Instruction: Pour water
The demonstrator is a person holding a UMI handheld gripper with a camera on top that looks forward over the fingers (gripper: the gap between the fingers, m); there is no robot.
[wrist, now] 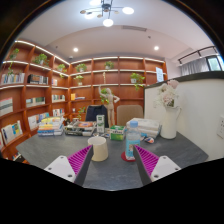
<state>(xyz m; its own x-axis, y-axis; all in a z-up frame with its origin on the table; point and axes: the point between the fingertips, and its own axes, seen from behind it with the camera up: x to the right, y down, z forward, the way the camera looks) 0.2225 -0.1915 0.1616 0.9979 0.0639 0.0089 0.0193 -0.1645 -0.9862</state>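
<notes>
The gripper (108, 163) hangs above a grey table (110, 172) with its two fingers spread wide, the magenta pads (79, 160) facing each other across a broad gap, and nothing is held or touched by either one. Just beyond the fingers, slightly left of the middle of the gap, stands a pale cylindrical cup (98, 148), upright and on its own; to its right, also just ahead of the fingers, stands a bottle with a blue label (130, 146), which looks to be the water source, though its contents cannot be made out. Farther back lie small boxes and packets (66, 127) and a clear container (145, 127), and a white vase with flowers (169, 112) sits at the far right near a white wall. Shelves with books (25, 95) line the far left of the room. The step in hand appears to be the approach for a grasp. To do it well, the gripper should be steered right so the bottle sits centred between the pads, taken at mid-body and kept upright, without brushing the nearby cup. A low, square closure would keep the bottle from tipping or slipping during the later tilt.
</notes>
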